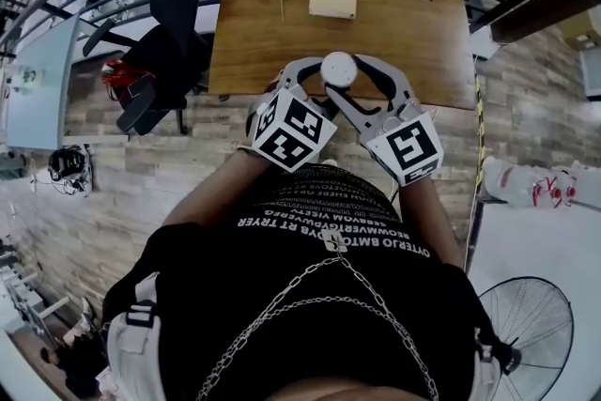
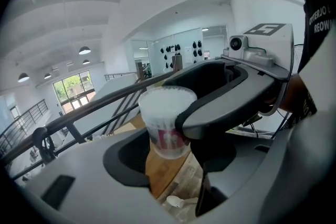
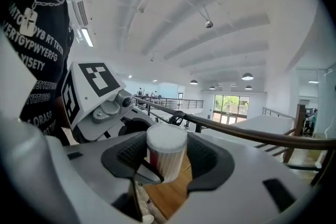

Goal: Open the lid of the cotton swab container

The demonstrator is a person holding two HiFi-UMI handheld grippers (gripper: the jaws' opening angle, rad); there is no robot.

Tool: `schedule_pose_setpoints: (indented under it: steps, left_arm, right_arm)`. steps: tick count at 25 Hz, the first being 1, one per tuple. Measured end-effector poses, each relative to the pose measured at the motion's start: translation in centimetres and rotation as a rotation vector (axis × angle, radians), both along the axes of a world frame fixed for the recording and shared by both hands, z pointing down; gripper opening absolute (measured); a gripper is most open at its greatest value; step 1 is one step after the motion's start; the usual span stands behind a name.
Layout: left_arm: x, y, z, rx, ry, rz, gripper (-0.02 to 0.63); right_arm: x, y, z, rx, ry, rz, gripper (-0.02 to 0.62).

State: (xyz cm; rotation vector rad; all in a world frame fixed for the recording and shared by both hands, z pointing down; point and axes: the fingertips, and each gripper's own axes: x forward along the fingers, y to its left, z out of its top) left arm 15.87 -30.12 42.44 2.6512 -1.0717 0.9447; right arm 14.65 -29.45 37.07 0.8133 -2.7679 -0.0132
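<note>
My left hand-held gripper [image 2: 173,147] pinches the container [image 1: 338,69] low on its body, holding it up over the near edge of the tabletop [image 1: 272,42]. My right hand-held gripper [image 3: 167,160] is spread around the container's upper part, with its ribbed pads just clear of the sides. The white lid [image 3: 167,138] is still on the container.

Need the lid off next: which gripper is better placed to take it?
Probably the right gripper: its open fingers flank the lid, while the left gripper grips the container body below.
</note>
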Motion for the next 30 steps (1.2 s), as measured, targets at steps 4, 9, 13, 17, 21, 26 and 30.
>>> schedule_pose_setpoints:
  steps: [4, 9, 13, 17, 21, 26, 30]
  left_arm:
    - [0.6, -0.9, 0.4, -0.004, 0.003, 0.019, 0.255]
    - [1.2, -2.1, 1.0, -0.004, 0.037, 0.044, 0.25]
    - [1.6, -3.4, 1.3, -0.003, 0.059, 0.056, 0.247]
    - [1.8, -4.5, 0.8, -0.005, 0.122, 0.082, 0.249]
    - [1.4, -5.6, 0.5, 0.035, 0.153, 0.095, 0.25]
    - [0.3, -6.6, 1.5, 0.03, 0.137, 0.078, 0.25]
    - [-1.1, -7.9, 2.3, 0.025, 0.169, 0.044, 0.25]
  right_arm:
    - [1.0, -1.2, 0.6, -0.051, -0.078, 0.068, 0.242]
    - [2.1, -3.0, 1.2, -0.189, -0.218, 0.126, 0.241]
    - [2.7, -4.6, 1.4, -0.248, -0.287, 0.164, 0.241]
    - [3.2, -6.0, 1.0, -0.282, -0.376, 0.185, 0.244]
    - [3.6, -7.2, 0.5, -0.333, -0.576, 0.208, 0.245]
    - [4.4, -8.7, 0.1, -0.306, -0.592, 0.24, 0.235]
    - [5.9, -10.0, 0.3, -0.28, -0.562, 0.318, 0.203]
